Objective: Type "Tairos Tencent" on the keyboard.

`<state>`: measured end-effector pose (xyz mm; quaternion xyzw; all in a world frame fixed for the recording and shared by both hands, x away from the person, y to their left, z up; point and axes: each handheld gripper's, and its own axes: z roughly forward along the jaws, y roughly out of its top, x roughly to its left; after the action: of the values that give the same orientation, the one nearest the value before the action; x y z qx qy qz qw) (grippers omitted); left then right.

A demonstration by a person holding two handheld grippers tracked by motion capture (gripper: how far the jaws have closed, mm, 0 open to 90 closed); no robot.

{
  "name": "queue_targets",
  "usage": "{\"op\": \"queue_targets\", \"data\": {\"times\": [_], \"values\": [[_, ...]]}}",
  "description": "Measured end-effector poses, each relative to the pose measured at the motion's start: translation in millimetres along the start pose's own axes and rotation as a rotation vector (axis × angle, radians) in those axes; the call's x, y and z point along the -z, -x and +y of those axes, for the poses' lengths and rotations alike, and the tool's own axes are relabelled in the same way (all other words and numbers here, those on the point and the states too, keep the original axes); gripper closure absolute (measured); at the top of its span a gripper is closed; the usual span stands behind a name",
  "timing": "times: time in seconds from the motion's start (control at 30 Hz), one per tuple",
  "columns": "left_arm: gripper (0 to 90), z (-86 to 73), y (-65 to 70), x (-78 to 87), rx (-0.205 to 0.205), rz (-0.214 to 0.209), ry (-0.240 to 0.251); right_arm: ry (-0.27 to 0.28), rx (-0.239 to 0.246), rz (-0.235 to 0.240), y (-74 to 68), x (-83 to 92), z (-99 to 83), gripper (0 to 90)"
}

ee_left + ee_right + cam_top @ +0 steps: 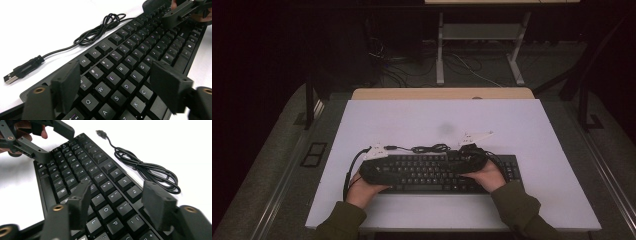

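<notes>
Left tool [373,161] hovers with jaws parted over the flat black plastic keyboard [437,172], which lies on the white bench [532,150]; its coiled black cable [429,148] seemingly rests behind; right tool [469,150] hangs likewise released, gripping nothing.

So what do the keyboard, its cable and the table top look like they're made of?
Keyboard: likely matte black plastic, with soft sheen on the printed keycaps. Cable: looks rubber- or vinyl-coated, glossy black; its plug has a metal tip. Table top: smooth white board, material unclear.
</notes>
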<state>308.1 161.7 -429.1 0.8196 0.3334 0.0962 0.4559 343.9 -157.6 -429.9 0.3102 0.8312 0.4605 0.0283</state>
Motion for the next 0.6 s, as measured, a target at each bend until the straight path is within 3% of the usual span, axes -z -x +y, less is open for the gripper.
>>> {"op": "queue_targets", "data": {"times": [0.3,0.6], "values": [[42.7,-1.9,-2.2,2.5,-0.011,0.007,-0.016,0.006,-0.005,-0.016,2.3,0.3,-1.1,33.4],[66.0,-3.4,-3.5,3.2,-0.007,-0.002,-0.044,0.004,-0.004,-0.018,2.1,-0.1,-1.6,33.3]]}}
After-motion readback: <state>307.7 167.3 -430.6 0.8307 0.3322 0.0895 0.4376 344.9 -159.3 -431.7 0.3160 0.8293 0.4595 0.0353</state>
